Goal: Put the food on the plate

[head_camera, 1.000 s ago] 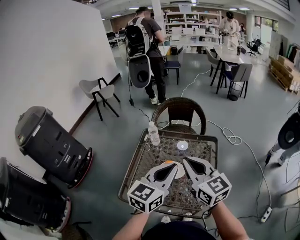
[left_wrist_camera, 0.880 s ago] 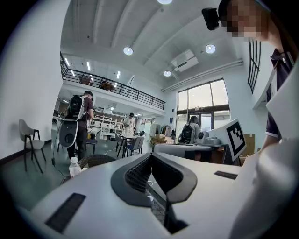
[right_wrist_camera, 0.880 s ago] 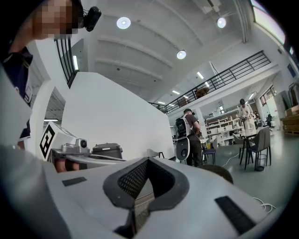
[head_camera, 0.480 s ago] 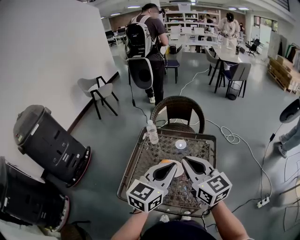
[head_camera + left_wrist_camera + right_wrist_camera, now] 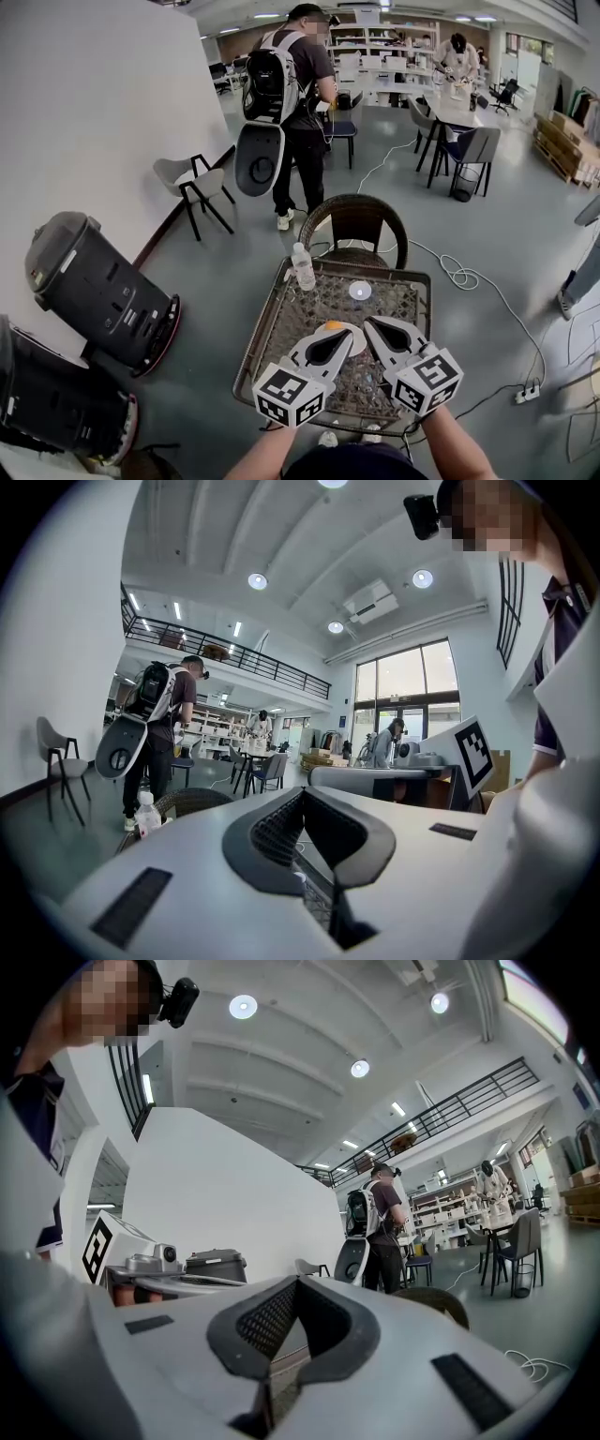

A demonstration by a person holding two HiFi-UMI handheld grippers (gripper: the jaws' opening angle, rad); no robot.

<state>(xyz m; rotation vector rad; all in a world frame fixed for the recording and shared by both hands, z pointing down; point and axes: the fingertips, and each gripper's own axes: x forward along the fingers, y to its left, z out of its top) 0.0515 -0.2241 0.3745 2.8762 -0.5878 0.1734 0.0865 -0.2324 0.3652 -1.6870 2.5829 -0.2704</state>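
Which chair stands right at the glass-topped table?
The dark brown wicker chair, at the wicker table's far edge; the white black-legged chair stands by the wall.

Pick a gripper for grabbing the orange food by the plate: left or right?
Left, probably. The left gripper has its tip beside the orange food by the plate; the right gripper is farther off. Both are shut and empty, so it must open first.

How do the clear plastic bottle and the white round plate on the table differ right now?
The clear plastic bottle stands upright at the table's far left corner; the white round plate lies flat nearer the middle. The bottle is see-through, the plate opaque. The bottle is in full view; the plate is partly hidden behind the left gripper. Both rest on the wicker-framed table.
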